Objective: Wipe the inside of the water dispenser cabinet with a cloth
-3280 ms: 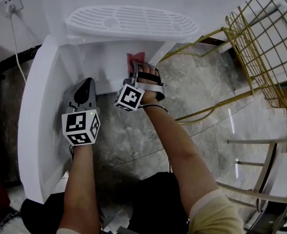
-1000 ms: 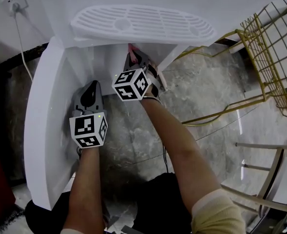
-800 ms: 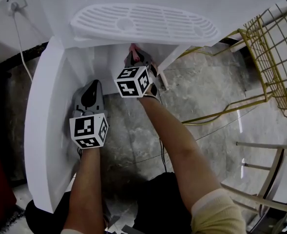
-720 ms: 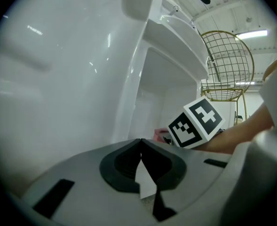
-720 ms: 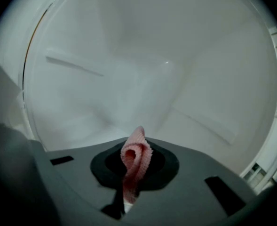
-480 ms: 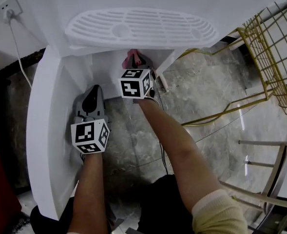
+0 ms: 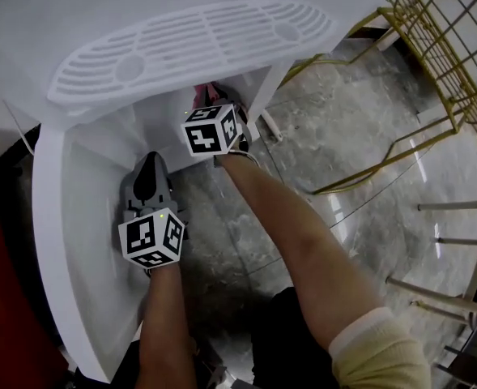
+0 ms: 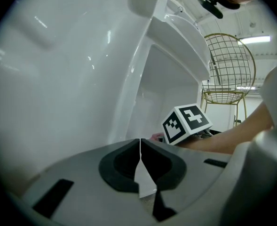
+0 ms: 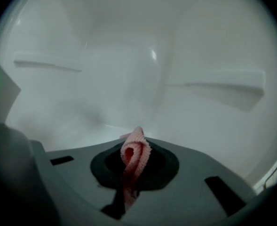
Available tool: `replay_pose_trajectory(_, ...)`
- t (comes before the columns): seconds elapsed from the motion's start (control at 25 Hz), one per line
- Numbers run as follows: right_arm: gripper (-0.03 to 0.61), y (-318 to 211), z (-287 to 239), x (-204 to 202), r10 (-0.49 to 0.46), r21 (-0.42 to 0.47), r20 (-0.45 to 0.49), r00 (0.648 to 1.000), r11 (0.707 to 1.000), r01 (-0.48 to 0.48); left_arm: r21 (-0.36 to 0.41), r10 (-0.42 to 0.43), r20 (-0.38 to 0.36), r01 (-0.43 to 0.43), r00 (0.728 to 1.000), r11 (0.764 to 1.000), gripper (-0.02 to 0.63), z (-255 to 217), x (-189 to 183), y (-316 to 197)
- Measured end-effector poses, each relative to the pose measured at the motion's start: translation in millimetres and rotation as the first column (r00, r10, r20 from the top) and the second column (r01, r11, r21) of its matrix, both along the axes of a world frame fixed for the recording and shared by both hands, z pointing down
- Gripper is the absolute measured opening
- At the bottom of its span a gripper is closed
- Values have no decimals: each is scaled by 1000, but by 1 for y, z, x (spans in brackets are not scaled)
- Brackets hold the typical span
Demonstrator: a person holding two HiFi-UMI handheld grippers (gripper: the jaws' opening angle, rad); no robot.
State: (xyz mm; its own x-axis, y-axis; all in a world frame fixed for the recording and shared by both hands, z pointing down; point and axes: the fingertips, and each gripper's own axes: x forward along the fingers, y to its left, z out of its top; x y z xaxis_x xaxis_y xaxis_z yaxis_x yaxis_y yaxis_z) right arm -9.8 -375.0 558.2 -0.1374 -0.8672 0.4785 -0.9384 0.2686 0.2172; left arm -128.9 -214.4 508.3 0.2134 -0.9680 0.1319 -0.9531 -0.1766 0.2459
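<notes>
- The right hand-held gripper (image 9: 136, 166) is clamped on a pink cloth (image 9: 134, 153); a rolled fold of it stands up between the jaws and a tail hangs below them.
- That gripper is pushed into the open cabinet (image 7: 145, 128) of the white water dispenser (image 7: 100, 10), just under the slotted drip tray (image 7: 189, 49). From the head view only a scrap of pink shows at the far side of its marker cube.
- From the right gripper view the cloth faces the cabinet's far wall, with a moulded ledge (image 9: 46, 64) on the left wall and another on the right. I can't tell whether the cloth is pressed on a surface or only near it.
- The left hand-held gripper (image 8: 140, 160) has its jaws together with nothing in them. It sits nearer, at the left, close beside the inner face of the open door (image 7: 56, 241) — whether it touches the door I can't say.
- Progress, as I judge it: the wipe is under way, with the cloth held and already deep inside. Nothing shows which faces are finished; the white plastic looks clean all over, with no streaks or damp marks I can make out.
- What is probably left — the side walls around the ledges, the cabinet's bottom, perhaps the door's inner face, and then bringing the cloth out over the stone floor (image 7: 327, 136).
</notes>
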Motion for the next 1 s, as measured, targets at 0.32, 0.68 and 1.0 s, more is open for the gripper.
replay_pose_trajectory(0.32,28,-6,18,1,50,-88,-41,998,995,-54,-24,17,31,-17,999,1000,0,1,-1,2)
replay_pose_trajectory(0.68,26,-8,23,-15,-68,-155,-94,993,986,53,-23,45,44,-44,998,999,0,-2,0,5)
replay_pose_trajectory(1.0,26,3,23,-52,-262,-134,-152,953,961,243,-40,80,49,-78,996,996,0,2,15,9)
